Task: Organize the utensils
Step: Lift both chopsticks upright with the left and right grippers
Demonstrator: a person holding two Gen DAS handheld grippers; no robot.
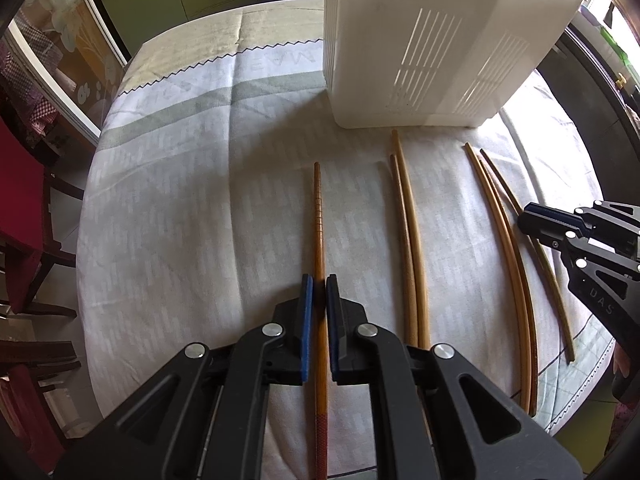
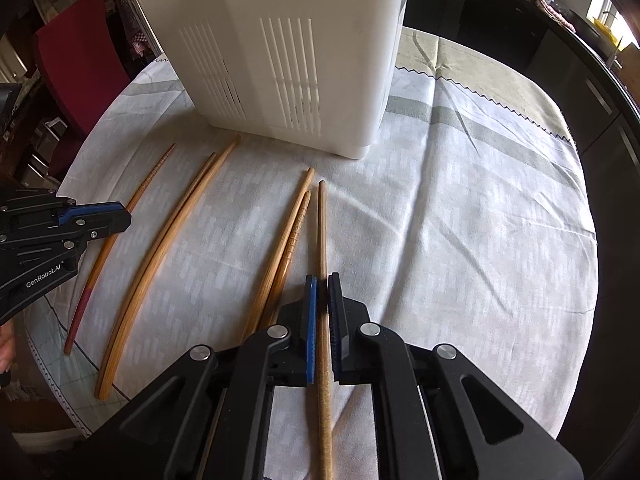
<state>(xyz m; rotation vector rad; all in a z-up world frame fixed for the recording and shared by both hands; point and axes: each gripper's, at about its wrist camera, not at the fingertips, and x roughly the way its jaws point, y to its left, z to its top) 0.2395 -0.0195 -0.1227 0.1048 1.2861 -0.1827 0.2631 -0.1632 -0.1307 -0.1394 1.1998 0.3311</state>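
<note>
The left tool (image 1: 319, 280) grips the red-ended chopstick (image 1: 319, 216) at the table's (image 1: 180, 220) left. The right tool (image 2: 322, 278) grips a brown chopstick (image 2: 322, 232). Near the bin (image 2: 280, 60), 4 chopsticks lie between.

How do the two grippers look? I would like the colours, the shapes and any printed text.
Both the left gripper and the right gripper are matte black linkage frames with triangular cut-outs and round silver pivot pins. Each has two flat fingers faced with blue pads. The left body reads "GenRobot.AI" in white; the right shows partial grey letters "DAS". No cables or sleeves show.
</note>
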